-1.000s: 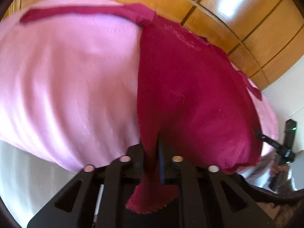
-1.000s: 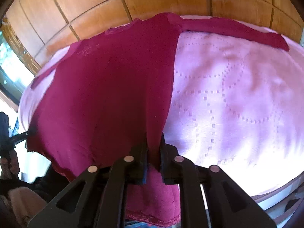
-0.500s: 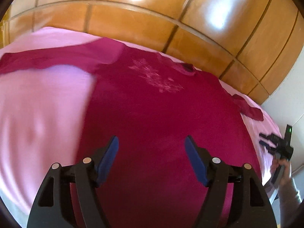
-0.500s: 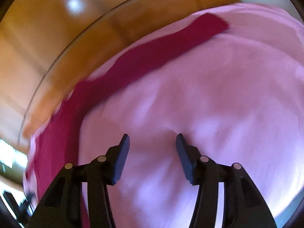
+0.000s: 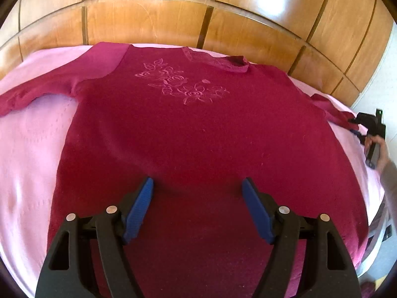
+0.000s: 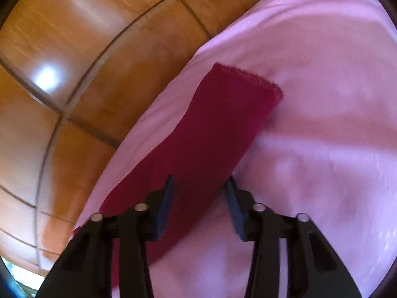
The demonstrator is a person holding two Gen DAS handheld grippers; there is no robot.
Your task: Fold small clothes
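A dark red long-sleeved top with an embroidered flower lies spread flat, front up, on a pink bedspread. My left gripper is open and empty above the lower middle of the top. My right gripper is open and empty over the top's right sleeve, whose cuff points away from me. In the left wrist view the right gripper shows at the far right, at the end of that sleeve.
A wooden panelled headboard runs along the far side of the bed, also at the left of the right wrist view. The bedspread's edge drops off at the right.
Both grippers were shut on the top's hem, then let go and opened. The top now lies flat. My right gripper has swung over to the right sleeve.
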